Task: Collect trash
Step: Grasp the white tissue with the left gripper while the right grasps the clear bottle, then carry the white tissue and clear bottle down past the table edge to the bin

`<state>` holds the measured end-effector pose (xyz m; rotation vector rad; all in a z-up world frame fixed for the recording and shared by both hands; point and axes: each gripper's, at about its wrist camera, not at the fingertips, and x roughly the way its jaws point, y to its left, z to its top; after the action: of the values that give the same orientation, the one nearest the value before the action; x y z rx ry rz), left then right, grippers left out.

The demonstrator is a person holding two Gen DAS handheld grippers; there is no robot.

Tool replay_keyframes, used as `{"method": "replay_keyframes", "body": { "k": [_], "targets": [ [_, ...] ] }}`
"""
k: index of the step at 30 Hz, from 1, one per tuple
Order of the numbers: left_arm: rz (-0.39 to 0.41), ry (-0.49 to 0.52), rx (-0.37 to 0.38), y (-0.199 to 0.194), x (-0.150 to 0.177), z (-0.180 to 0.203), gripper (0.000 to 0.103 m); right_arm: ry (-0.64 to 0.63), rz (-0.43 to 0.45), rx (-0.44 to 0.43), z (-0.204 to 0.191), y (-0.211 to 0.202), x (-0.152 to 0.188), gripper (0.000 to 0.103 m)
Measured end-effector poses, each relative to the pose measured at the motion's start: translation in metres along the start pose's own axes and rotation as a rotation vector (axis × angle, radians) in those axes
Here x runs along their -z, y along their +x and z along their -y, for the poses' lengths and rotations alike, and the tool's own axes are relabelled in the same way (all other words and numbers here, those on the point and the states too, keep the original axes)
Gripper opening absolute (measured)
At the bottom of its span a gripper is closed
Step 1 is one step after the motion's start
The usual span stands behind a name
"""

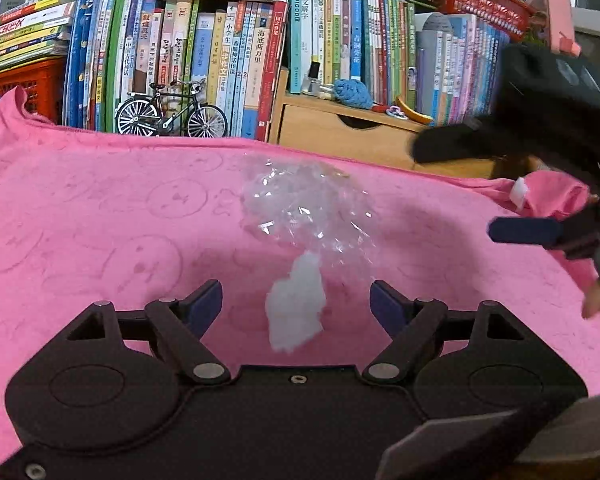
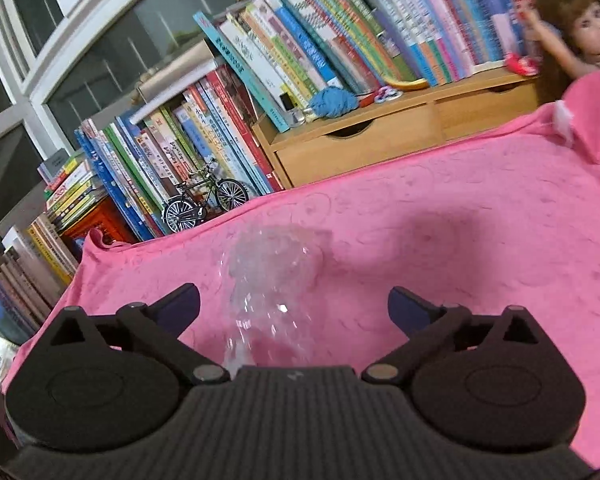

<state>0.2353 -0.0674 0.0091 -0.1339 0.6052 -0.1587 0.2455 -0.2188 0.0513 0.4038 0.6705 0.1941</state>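
So, left hand-held gripper [image 1: 296, 298] has jaws spread wide, nothing pinched; a white crumpled tissue wad [image 1: 296, 308] sits between the two fingertips w/o touching either pad, lying on the pink cloth [image 1: 100, 208] that covers the table. Just beyond the wad, toward the table's far edge, is a crumpled clear plastic wrap [image 1: 300, 208], its near end reaching the wad. Right hand-held gripper [image 2: 294, 306] also wide open, empty; in the right wrist view the clear plastic wrap [image 2: 272, 272] lies on the cloth [image 2: 460, 260] between and ahead of its fingers, pads apart from it. From the left wrist view, the right hand-held gripper [image 1: 540, 216] shows near the right edge of the table, one blue finger pad [image 1: 526, 230] visible, a bit of a hand [image 1: 598, 300] below it. Behind the far edge: row of upright books [image 1: 228, 60], a model bicycle [image 1: 171, 114], a wooden drawer unit [image 1: 340, 132] w/ a blue yarn ball [image 1: 354, 92] on top. Doll [image 2: 592, 40] at the far right corner in the right wrist view. Small white tag [image 1: 520, 194] on a cloth fold by the right edge.
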Motion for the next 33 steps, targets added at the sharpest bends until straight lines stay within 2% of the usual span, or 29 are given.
{"method": "replay_keyframes", "body": {
  "k": [2, 4, 6, 11, 16, 18, 19, 20, 21, 23, 25, 33],
  "targets": [
    [0.001, -0.018, -0.038, 0.013, -0.001, -0.001, 0.077, -0.019, -0.02, 0.01, -0.006, 0.018, -0.004, 0.103],
    [-0.029, -0.054, -0.022, 0.021, 0.0, -0.007, 0.065, -0.04, -0.036, 0.032, -0.011, 0.033, -0.007, 0.103],
    [-0.046, -0.093, -0.011, 0.023, 0.002, -0.015, 0.026, -0.043, -0.052, 0.043, -0.014, 0.047, -0.008, 0.103],
    [-0.061, -0.08, 0.006, 0.003, 0.002, -0.028, 0.025, -0.05, -0.085, 0.032, -0.022, 0.073, -0.004, 0.103],
    [-0.043, -0.069, -0.008, -0.029, 0.007, -0.039, 0.025, -0.068, -0.111, 0.063, -0.031, 0.099, 0.002, 0.103],
    [-0.035, -0.053, -0.007, -0.043, 0.009, -0.041, 0.025, -0.061, -0.133, 0.061, -0.032, 0.106, 0.008, 0.093],
    [-0.027, -0.04, -0.009, -0.049, 0.01, -0.042, 0.025, -0.058, -0.147, 0.061, -0.032, 0.108, 0.012, 0.077],
    [-0.016, -0.028, -0.011, -0.055, 0.01, -0.042, 0.025, -0.063, -0.144, 0.065, -0.032, 0.106, 0.015, 0.075],
    [-0.008, -0.021, -0.013, -0.06, 0.011, -0.043, 0.025, -0.08, -0.132, 0.063, -0.033, 0.102, 0.018, 0.072],
    [0.004, -0.015, -0.011, -0.069, 0.01, -0.044, 0.025, -0.091, -0.129, 0.058, -0.032, 0.092, 0.023, 0.058],
    [0.006, -0.013, -0.007, -0.076, 0.011, -0.046, 0.025, -0.066, -0.131, 0.047, -0.028, 0.08, 0.025, 0.053],
    [-0.01, 0.025, 0.026, -0.106, 0.022, -0.045, 0.025, -0.114, -0.138, -0.027, -0.021, 0.003, 0.052, 0.048]
  ]
}}
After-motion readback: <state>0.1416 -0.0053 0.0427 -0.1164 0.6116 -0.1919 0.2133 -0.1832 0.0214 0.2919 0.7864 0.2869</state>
